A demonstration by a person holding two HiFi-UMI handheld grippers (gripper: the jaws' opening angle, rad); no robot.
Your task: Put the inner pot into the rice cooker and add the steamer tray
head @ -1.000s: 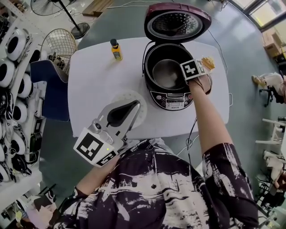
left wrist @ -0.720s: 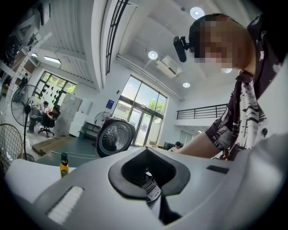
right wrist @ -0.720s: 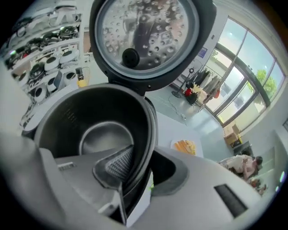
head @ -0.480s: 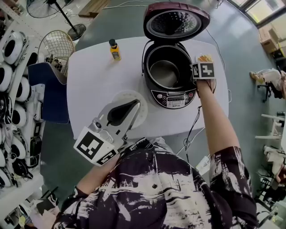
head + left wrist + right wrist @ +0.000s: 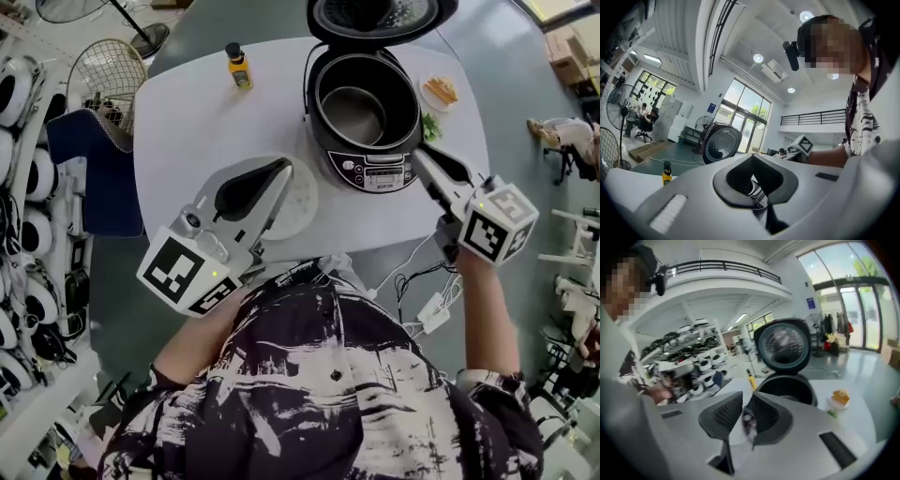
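Inner pot (image 5: 354, 103) seated in rice cooker (image 5: 375, 174) (lid (image 5: 380, 14) up). Steamer tray (image 5: 305, 202) on table (image 5: 187, 122) under left gripper (image 5: 284, 169), jaws together, empty. Right gripper (image 5: 422, 159) beside rice cooker: jaws a slit apart, empty.

The left gripper (image 5: 279, 173) points level, its jaws together. The right gripper (image 5: 424, 161) tilts down. Its jaws have just closed to a thin gap, with nothing between them.

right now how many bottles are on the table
1. The yellow bottle stands at the far left of the table, left of the open rice cooker. The person's torso covers the near edge, so another could be hidden there.
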